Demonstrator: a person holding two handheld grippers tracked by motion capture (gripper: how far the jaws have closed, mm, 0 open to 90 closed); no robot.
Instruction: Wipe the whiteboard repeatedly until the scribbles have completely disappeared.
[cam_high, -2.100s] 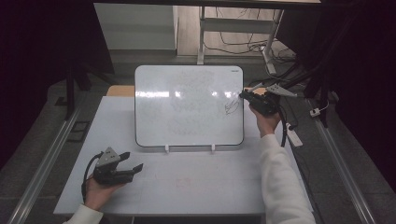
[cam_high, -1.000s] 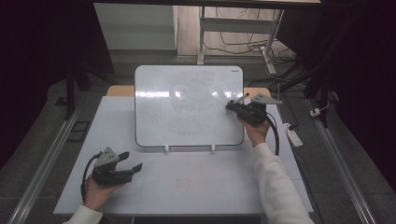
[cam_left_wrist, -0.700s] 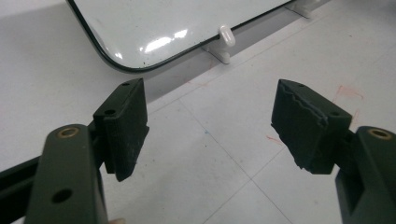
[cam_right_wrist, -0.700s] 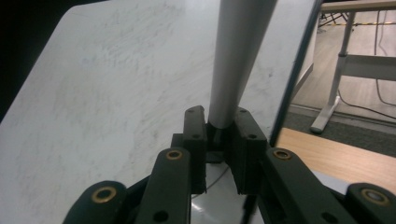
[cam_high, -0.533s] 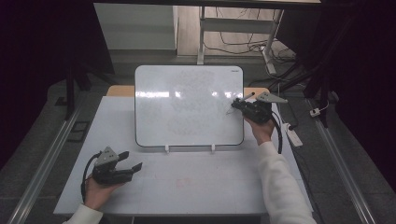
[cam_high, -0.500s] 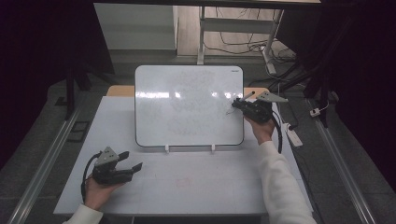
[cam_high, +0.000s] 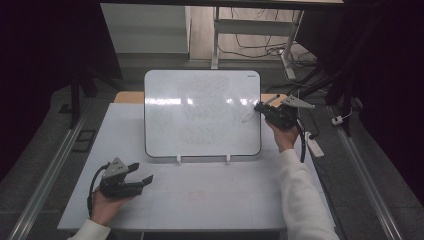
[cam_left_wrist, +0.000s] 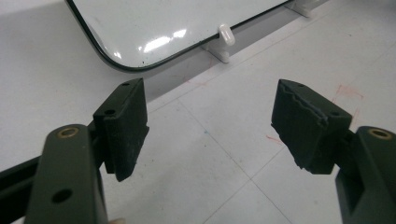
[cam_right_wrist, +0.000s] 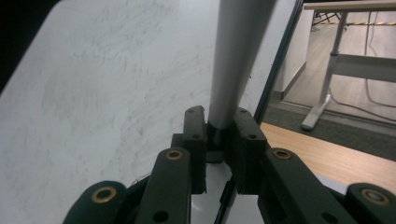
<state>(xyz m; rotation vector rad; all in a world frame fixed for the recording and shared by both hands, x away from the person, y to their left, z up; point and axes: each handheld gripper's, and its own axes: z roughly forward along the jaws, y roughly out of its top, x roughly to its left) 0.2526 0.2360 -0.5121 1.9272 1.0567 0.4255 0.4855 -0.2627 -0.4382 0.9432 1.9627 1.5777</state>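
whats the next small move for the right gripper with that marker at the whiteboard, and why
Probably ease the marker tip onto the whiteboard near its right edge and begin a stroke. The right gripper is shut on the marker's barrel and sits beside that edge, aimed at the board, whose surface carries only faint smudges. The left gripper rests open on the table, holding nothing.

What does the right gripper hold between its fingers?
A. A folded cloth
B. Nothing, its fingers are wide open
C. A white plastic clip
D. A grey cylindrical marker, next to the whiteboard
D: in the right gripper view, the right gripper is shut on a grey cylindrical marker, beside the white, black-rimmed whiteboard.
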